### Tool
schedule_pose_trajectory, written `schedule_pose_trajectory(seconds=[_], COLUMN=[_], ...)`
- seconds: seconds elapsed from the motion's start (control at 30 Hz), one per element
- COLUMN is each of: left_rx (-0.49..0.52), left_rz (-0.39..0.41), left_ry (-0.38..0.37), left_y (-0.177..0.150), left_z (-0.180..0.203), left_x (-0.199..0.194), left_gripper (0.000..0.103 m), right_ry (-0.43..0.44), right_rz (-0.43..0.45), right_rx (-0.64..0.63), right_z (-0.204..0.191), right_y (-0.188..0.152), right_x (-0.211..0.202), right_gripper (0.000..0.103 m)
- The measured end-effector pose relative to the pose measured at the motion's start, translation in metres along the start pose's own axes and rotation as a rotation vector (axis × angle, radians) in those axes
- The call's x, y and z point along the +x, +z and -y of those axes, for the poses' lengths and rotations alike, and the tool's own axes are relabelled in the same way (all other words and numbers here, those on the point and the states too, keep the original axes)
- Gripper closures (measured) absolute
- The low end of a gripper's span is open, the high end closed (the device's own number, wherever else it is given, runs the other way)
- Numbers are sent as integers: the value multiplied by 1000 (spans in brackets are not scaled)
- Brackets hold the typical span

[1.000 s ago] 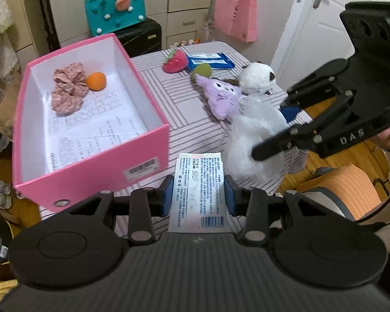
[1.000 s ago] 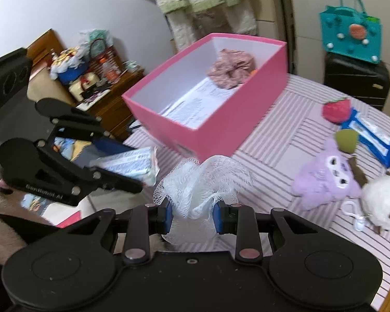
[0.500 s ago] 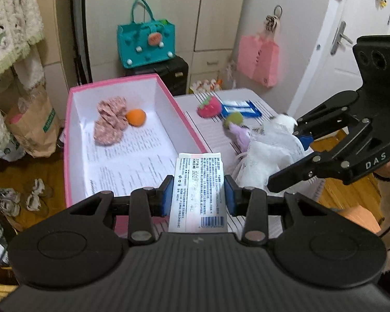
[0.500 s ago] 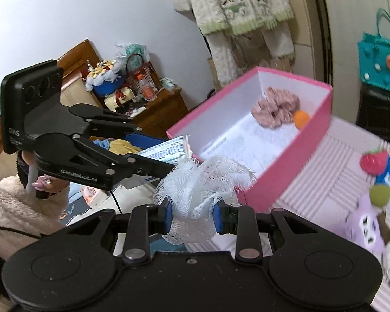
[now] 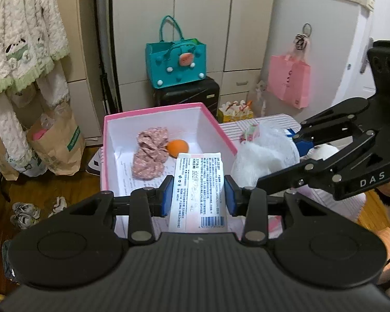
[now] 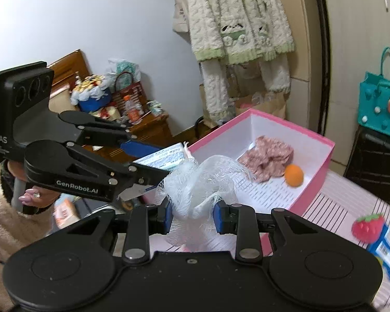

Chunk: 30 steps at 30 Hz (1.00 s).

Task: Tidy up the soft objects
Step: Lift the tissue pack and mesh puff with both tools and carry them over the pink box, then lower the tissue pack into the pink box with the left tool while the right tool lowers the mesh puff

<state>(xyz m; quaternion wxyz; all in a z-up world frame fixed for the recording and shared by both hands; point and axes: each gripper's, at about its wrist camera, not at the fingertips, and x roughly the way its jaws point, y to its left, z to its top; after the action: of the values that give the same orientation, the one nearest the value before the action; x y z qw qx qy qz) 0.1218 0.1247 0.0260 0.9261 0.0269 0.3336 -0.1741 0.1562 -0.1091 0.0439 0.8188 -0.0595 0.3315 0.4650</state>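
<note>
My left gripper (image 5: 199, 199) is shut on a white tissue pack (image 5: 199, 189) with a barcode, held above the near end of the pink box (image 5: 215, 123). My right gripper (image 6: 192, 214) is shut on a white mesh bath pouf (image 6: 197, 182), held over the box's near wall (image 6: 312, 184). In the left wrist view the pouf (image 5: 265, 156) hangs at the box's right rim. Inside the box lie a pink scrunchie (image 5: 149, 160) and an orange ball (image 5: 177, 147). The tissue pack also shows in the right wrist view (image 6: 161, 158).
A striped tablecloth (image 6: 335, 208) carries a strawberry plush (image 6: 368, 227) and a blue packet (image 6: 387, 249). A teal bag (image 5: 176, 59) sits on a black suitcase (image 5: 187, 95) behind the box. Paper bags (image 5: 57, 140) and shoes (image 5: 26, 212) are on the floor at left.
Both grippers rose and moved over the pink box, carrying the tissue pack and the pouf. The table's toys dropped out of the left view.
</note>
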Motion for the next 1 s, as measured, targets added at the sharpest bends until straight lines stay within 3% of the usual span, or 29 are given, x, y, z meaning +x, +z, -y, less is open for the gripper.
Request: schedule_pose_trajectory(seconds=[0.2,0.37,0.63,0.77,0.87,1.0], left_rx=[3,-18,-3,-24,-55,-118], left_rz=[30,-71,-255,-304,-323,-369], left_ry=[49,13,8,38,59,71], left_y=[16,31,44,48,45,45], left_z=[-32,-53,-47,-50,-58,-71], left_x=[19,55,129,158,169,182], left_gripper=[64,64,64,65,64,64], right_ry=[-75,-163,-298,-350,-330,-318], right_rz=[21,-5,-170,-243,-279,-334], right_rx=[-36,-96,-305,-349,-301,-336], right_z=[12,23,28,44,58,59], right_y=[19,28,33,35,36,32], right_x=[19,39,94,122,133,142], right_gripper=[68,68,67,67,66,55])
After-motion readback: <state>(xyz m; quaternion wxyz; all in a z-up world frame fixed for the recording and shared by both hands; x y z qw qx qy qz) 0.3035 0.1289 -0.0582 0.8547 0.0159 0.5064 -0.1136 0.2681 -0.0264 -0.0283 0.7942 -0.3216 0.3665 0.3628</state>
